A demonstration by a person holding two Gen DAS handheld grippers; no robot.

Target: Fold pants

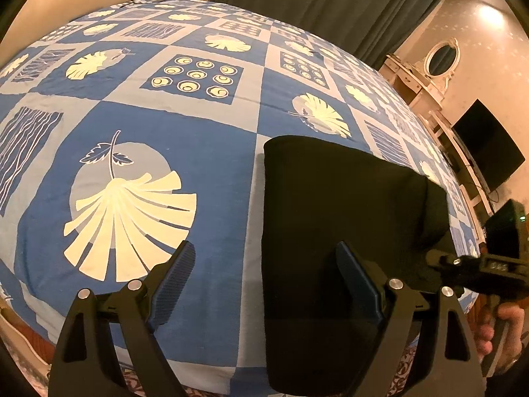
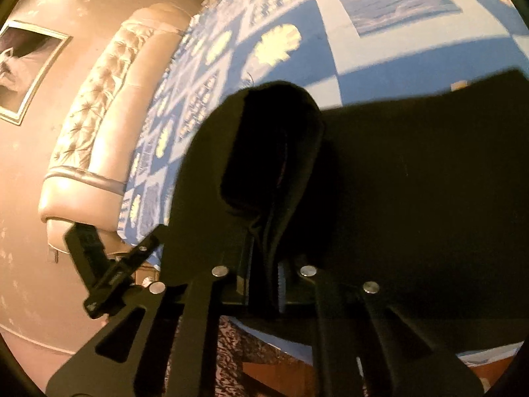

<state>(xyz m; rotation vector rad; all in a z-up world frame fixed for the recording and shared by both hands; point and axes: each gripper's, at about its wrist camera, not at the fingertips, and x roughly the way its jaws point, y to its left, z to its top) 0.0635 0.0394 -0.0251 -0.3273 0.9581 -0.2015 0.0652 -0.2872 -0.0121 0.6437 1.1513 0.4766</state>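
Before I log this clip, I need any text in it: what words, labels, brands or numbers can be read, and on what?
No readable text in either view.
Black pants: a small pale tag near the edge, too blurred to read.
Bedspread: leaf and shell patterns only.
Framed picture: an image, no lettering.
Right gripper body: small markings, illegible.

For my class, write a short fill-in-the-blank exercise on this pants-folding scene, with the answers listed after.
1. The pants are ____ in colour.
2. They lie on a bedspread of blue, white and pale ____ leaf prints.
3. The left gripper is ____, holding nothing.
4. The right gripper is shut on a fold of the ____.

Missing words: black; yellow; open; pants
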